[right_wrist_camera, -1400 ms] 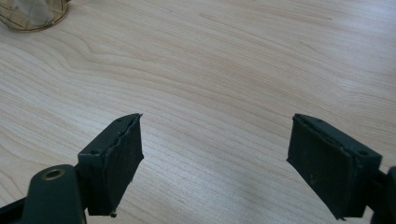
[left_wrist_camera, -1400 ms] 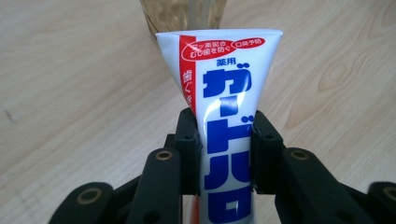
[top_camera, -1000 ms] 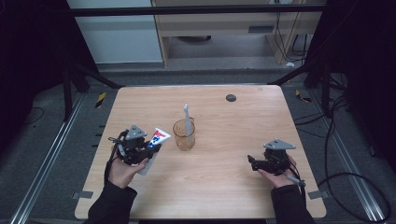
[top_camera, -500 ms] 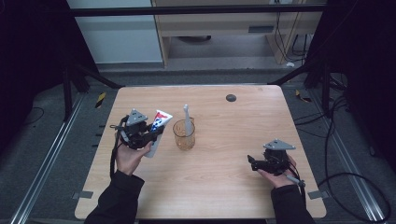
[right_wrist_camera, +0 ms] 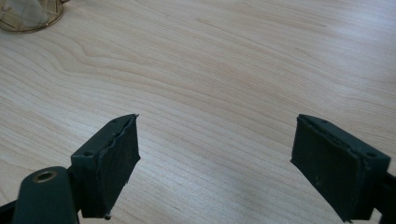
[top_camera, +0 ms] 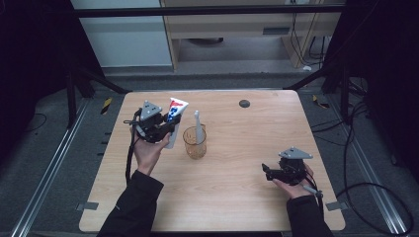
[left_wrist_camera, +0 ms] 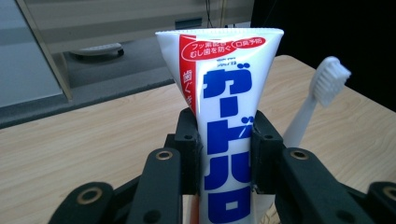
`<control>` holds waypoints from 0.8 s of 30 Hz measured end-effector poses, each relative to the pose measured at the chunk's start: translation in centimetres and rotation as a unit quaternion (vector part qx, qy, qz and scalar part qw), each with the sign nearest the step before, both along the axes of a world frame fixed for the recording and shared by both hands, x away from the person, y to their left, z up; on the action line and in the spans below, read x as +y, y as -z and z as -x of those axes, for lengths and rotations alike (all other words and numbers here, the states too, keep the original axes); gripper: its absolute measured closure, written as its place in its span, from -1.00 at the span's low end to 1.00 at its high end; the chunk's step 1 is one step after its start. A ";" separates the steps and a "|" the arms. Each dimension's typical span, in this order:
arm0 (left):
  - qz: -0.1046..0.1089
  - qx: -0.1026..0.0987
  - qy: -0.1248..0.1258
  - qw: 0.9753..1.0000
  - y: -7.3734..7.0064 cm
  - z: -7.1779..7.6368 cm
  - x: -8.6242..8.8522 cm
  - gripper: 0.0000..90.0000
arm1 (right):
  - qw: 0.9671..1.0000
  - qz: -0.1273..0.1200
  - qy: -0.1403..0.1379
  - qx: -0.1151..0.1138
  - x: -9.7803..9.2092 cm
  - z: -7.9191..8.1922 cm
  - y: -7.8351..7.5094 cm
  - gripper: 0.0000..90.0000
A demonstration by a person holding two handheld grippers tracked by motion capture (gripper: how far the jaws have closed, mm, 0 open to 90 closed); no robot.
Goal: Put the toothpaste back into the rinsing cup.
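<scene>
Left gripper (top_camera: 160, 129) raised left of the amber cup (top_camera: 194, 143), fingers (left_wrist_camera: 189, 154) clenched on the toothpaste tube (left_wrist_camera: 229, 116) at mid-body, crimped end up. Tube hangs clear of the surface (top_camera: 237, 197), just left of the cup. Toothbrush (top_camera: 198, 126) already stands in the cup, bristles up.

Step in hand, likely: drop the tube in beside the brush. To do it well: centre the lower end over the cup mouth, descend upright, avoid knocking the brush, release only once it is inside the rim.

Right gripper (top_camera: 276, 174) rests well right of the cup, fingers (right_wrist_camera: 112, 163) spread, empty.
</scene>
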State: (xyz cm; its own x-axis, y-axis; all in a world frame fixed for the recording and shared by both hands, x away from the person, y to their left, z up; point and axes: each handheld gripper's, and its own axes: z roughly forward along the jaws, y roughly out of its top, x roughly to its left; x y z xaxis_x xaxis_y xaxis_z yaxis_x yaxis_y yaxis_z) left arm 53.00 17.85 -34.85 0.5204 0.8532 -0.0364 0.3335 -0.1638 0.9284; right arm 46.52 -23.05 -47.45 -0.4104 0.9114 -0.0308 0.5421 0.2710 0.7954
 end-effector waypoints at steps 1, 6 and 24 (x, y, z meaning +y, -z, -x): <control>0.002 -0.003 0.000 1.000 0.0 -0.2 -0.2 0.54 | 1.000 -0.001 0.002 0.001 0.0 0.0 0.0 -0.67; 0.020 -0.019 0.002 1.000 0.1 -0.9 -0.8 0.54 | 1.000 0.000 0.000 -0.002 -0.1 -0.1 0.1 -0.67; 0.053 -0.035 0.004 0.998 1.6 -3.2 -2.5 0.54 | 1.000 0.001 0.001 -0.002 0.0 -0.2 0.3 -0.68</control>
State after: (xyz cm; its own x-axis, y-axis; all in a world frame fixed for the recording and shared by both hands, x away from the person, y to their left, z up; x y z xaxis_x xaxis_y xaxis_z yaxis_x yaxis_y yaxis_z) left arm 56.16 15.39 -36.47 0.5308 0.8428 -0.0893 0.2667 -0.0660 0.9615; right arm 46.68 -23.04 -47.76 -0.4088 0.9120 -0.0336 0.5390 0.2710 0.7976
